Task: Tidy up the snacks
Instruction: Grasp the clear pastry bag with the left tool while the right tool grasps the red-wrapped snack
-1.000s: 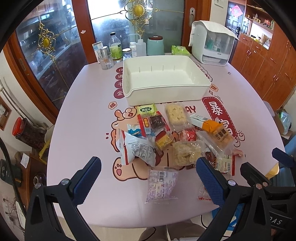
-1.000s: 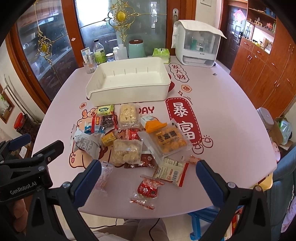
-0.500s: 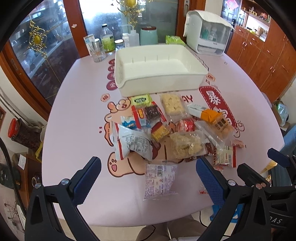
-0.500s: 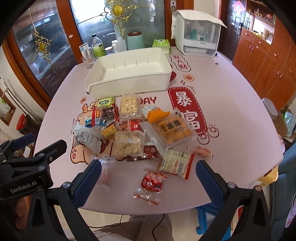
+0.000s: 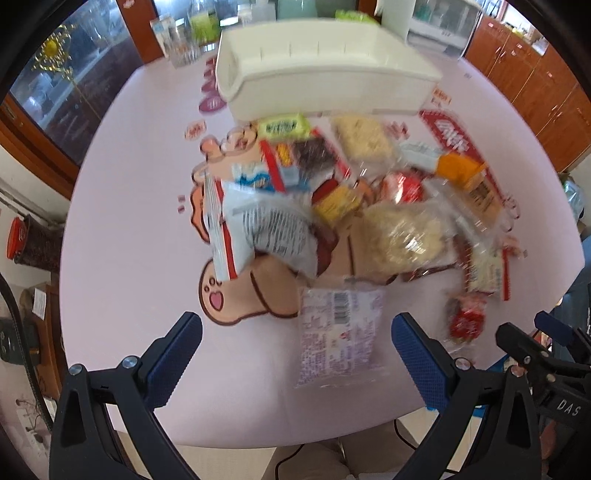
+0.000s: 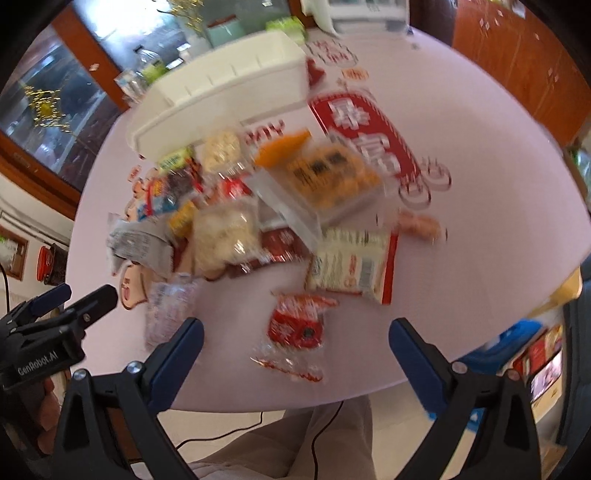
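A heap of snack packets lies on the pink table (image 5: 122, 236) in front of a white bin (image 5: 325, 74), which also shows in the right wrist view (image 6: 229, 96). My left gripper (image 5: 295, 354) is open, above the table's near edge, with a clear barcode packet (image 5: 340, 332) between its fingers' line. My right gripper (image 6: 295, 362) is open, just short of a red packet (image 6: 299, 321). A white and red packet (image 6: 351, 266) and an orange snack tray (image 6: 325, 181) lie beyond. Both views are blurred.
Bottles and jars (image 5: 192, 33) stand at the table's far edge. A white appliance (image 5: 436, 18) stands at the back right. Wooden cabinets (image 5: 535, 81) line the right side. The left gripper shows at the right wrist view's left edge (image 6: 55, 317).
Both grippers have moved forward and down towards the snack heap. The right wrist view has tilted. Both stay open.
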### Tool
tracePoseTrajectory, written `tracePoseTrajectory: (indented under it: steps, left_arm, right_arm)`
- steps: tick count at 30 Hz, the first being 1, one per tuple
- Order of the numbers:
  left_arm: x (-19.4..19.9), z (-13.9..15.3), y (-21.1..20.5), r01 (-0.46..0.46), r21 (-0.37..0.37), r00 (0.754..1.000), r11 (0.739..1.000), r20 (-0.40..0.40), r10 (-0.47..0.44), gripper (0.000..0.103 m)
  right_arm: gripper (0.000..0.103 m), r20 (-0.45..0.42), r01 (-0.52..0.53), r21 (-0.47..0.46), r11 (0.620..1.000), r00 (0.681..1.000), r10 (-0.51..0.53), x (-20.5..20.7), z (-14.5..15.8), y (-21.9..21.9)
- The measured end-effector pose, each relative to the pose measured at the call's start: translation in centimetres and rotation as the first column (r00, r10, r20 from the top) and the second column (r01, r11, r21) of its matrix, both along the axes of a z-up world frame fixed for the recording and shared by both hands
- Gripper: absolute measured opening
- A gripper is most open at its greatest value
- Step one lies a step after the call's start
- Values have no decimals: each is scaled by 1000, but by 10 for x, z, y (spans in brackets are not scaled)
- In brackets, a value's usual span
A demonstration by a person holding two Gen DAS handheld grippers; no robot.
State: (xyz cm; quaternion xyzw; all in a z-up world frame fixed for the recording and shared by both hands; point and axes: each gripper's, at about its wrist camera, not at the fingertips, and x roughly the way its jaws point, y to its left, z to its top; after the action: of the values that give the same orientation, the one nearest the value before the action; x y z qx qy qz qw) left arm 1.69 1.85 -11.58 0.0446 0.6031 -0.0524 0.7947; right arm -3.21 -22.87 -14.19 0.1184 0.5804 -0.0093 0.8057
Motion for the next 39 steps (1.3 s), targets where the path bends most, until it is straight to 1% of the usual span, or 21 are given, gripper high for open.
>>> tracePoseTrajectory:
  steps: [4,9,11,15,18,20,24,26,27,29,30,31,32,33,34,35,36,38,39]
  left_arm:
    - [2,-25,4,-5,-6,998,1000,-65,5,102]
    - [4,-47,4,-6,-25,992,1000,-126,3,102]
    - [4,-53,1,1,-34,989,999,-144,-6,102]
    - [5,-61,-5,16,-44,988,999,-154,-22,102]
    - [7,-68,-10,17,-60,985,998,-173,-27,102]
    - [10,-75,-12,10,-72,982,997,-187,-24,102]
    - [12,-84,-17,11,-69,977,998,-212,-25,102]
    - [11,-93,-18,6,-78,969,997,-247,-25,97]
    - [10,-98,-18,0,-82,966,997,-258,-22,96]
    - [9,-99,-22,17,-69,971,997,-236,-33,91]
    - [8,-99,-24,24,-64,972,998,-232,-38,89]
    - [7,-99,-27,33,-54,974,998,-222,-44,83]
    - [6,-99,-30,45,-38,977,998,-207,-52,74]
    - [3,-99,-35,59,-20,980,998,-191,-62,68]
    - [2,-99,-38,72,-6,982,997,-177,-72,57]
    - [1,-99,-39,78,-1,983,997,-170,-77,51]
    - [1,-99,-40,76,-8,983,997,-170,-76,51]
    - [0,-99,-41,67,-19,983,998,-170,-69,49]
    - [1,-96,-38,64,-25,983,998,-171,-67,49]
  right_arm:
    - [95,-60,25,24,999,998,-23,-1,-25,-6]
    - [94,-102,34,37,999,994,-30,-1,-49,-7]
    - [92,-114,32,41,999,993,-27,0,-54,-6]
    - [90,-127,22,42,999,992,-16,3,-65,-2]
    - [86,-136,3,38,999,991,2,5,-70,4]
    - [81,-142,-10,31,999,990,14,7,-73,10]
    - [75,-140,-36,0,999,989,36,13,-76,19]
    - [70,-133,-46,-28,999,990,42,14,-75,23]
    - [69,-127,-53,-39,998,991,48,16,-75,26]
    - [56,-116,-64,-47,997,992,58,18,-74,29]
    - [55,-109,-69,-56,996,992,63,18,-73,31]
    - [54,-106,-73,-60,996,992,66,19,-73,32]
    - [53,-101,-74,-60,995,993,67,19,-72,35]
    - [52,-97,-73,-60,996,993,67,18,-72,35]
    - [52,-94,-71,-57,996,993,65,17,-71,35]
    - [51,-89,-71,-55,996,994,66,16,-70,34]
    - [50,-84,-71,-54,996,994,66,12,-69,35]
    - [46,-67,-70,-44,997,995,67,11,-66,35]
    - [45,-63,-75,-42,996,995,72,10,-65,35]
